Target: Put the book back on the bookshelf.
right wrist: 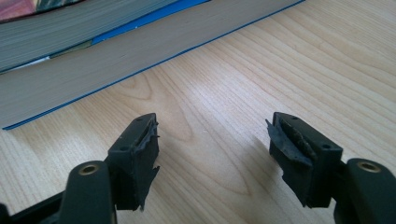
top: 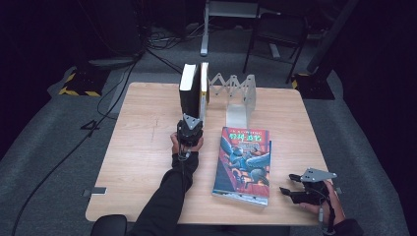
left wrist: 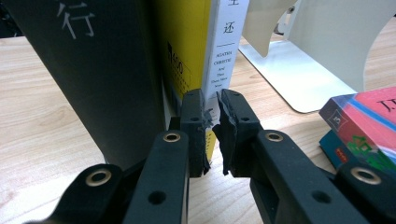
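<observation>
High view: on the table [top: 147, 147], two books stand upright against a metal bookend [top: 241, 98]. The left tongs [left wrist: 212, 109] pinch the yellow book [left wrist: 184, 51]; the right tongs [right wrist: 212, 140] gape beside a flat-lying book [top: 243, 164].

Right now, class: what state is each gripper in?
Left gripper: nearly shut on the white-spined book.
Right gripper: open, holding nothing, near the stacked books.
</observation>
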`<state>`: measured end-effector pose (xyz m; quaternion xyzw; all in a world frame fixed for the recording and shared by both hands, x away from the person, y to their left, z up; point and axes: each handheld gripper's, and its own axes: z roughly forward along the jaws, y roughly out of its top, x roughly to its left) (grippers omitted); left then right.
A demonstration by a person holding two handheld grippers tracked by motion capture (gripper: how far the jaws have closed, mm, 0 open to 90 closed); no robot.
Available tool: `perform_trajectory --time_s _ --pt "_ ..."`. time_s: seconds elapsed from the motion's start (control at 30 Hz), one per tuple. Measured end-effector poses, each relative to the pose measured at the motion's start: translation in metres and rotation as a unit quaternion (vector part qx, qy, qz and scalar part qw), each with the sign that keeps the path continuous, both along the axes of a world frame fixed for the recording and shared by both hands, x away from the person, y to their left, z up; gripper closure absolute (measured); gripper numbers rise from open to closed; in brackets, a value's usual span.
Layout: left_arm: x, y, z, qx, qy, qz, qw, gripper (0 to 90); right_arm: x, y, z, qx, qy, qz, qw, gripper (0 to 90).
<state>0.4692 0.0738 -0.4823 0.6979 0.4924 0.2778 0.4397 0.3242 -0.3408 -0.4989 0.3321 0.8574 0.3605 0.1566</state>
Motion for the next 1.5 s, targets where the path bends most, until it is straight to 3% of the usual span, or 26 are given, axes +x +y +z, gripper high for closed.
perform_trajectory --time_s 0.23,0.47,0.67,0.77,0.83,0.87,0.9,1.0,1.03,1.23,1.33,1.5 --pt "0.005 -0.001 0.003 0.026 0.0 -0.004 0.9997 80.0 0.0 0.0 0.0 0.002 0.0 0.0 1.0 32.3" --pt "0.007 0.0 0.007 0.036 0.003 -0.011 0.9993 79.3 0.0 0.0 0.0 0.0 0.0 0.001 1.0 32.7" --pt "-0.003 0.003 0.018 0.039 0.001 -0.051 0.998 77.8 0.0 0.0 0.0 -0.002 -0.001 -0.002 1.0 32.3" --pt "-0.01 0.004 0.024 0.048 0.001 -0.081 0.9955 77.0 0.0 0.001 0.0 -0.004 -0.001 -0.002 1.0 32.4" --pt "-0.015 0.005 0.028 0.058 0.001 -0.101 0.9932 76.7 0.0 0.001 0.0 -0.004 -0.001 -0.003 1.0 32.4" --pt "-0.018 0.005 0.03 0.064 0.0 -0.118 0.9909 76.7 0.0 0.001 0.0 -0.004 -0.001 -0.003 1.0 32.4" --pt "-0.018 0.005 0.03 0.064 0.0 -0.118 0.9909 77.2 0.0 0.001 0.0 -0.004 -0.001 -0.003 1.0 32.4" --pt "-0.03 0.006 0.035 0.092 -0.014 -0.162 0.9824 77.8 0.0 0.001 0.0 0.001 -0.001 0.002 1.0 32.1" --pt "-0.033 0.007 0.035 0.093 -0.014 -0.171 0.9808 77.7 0.0 0.001 0.0 0.0 0.001 0.002 1.0 31.8" --pt "-0.048 0.019 0.04 0.091 -0.015 -0.199 0.9757 76.0 0.0 0.001 0.0 0.0 0.001 0.001 1.0 32.0" --pt "-0.055 0.025 0.041 0.096 -0.015 -0.217 0.9714 75.4 -0.001 0.001 0.0 0.001 0.001 0.001 1.0 32.2" --pt "-0.07 0.033 0.041 0.11 -0.009 -0.25 0.9618 74.6 0.0 0.001 0.0 0.001 0.0 0.001 1.0 32.0"
